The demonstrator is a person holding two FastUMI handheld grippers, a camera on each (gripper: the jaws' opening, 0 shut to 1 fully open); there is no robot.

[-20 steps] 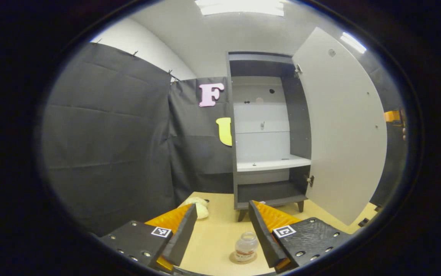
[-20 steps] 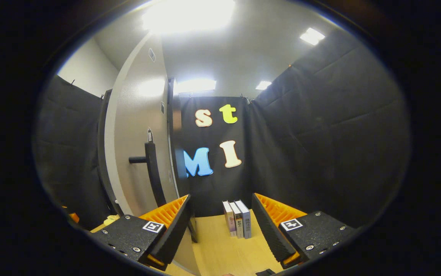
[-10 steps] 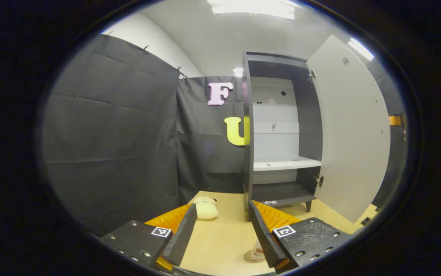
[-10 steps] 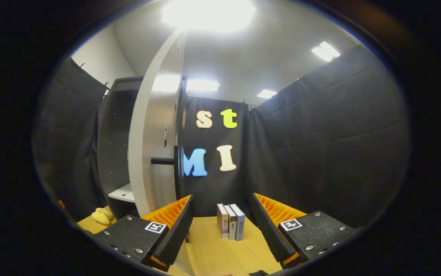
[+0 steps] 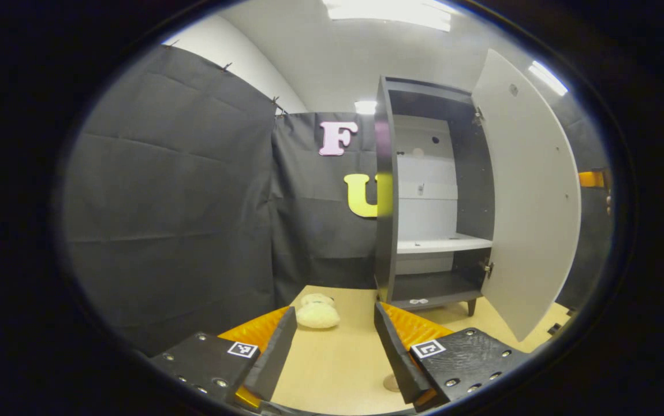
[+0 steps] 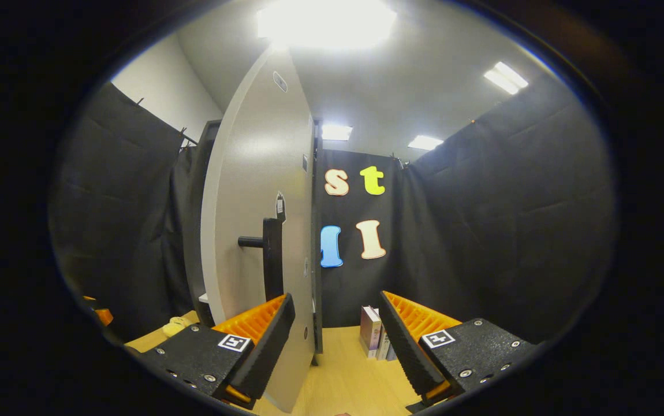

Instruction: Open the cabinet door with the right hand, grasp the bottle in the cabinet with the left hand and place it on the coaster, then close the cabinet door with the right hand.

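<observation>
- In the left gripper view, the left gripper [image 5: 332, 346] hangs above the pale wooden table [image 5: 332, 370], its jaws spread wide with nothing between them.
- At the bottom of that view, just beside the inner edge of one finger, a small round edge of the coaster [image 5: 391, 382] peeks out on the table; the bottle cannot be made out there, being hidden behind the finger.
- The dark cabinet [image 5: 387, 190] stands on short legs at the far side of the table, its white door [image 5: 531, 196] swung open to one side; a white shelf [image 5: 441, 245] crosses its interior and looks bare.
- A cream plush toy [image 5: 317, 315] lies on the table near the cabinet's foot.
- In the right gripper view, the right gripper [image 6: 335, 346] is also open wide and empty, close to the door's outer face, near its black bar handle [image 6: 272, 257] but not touching it.
- A few books [image 6: 375, 341] stand upright on the table by the black cloth wall.
</observation>
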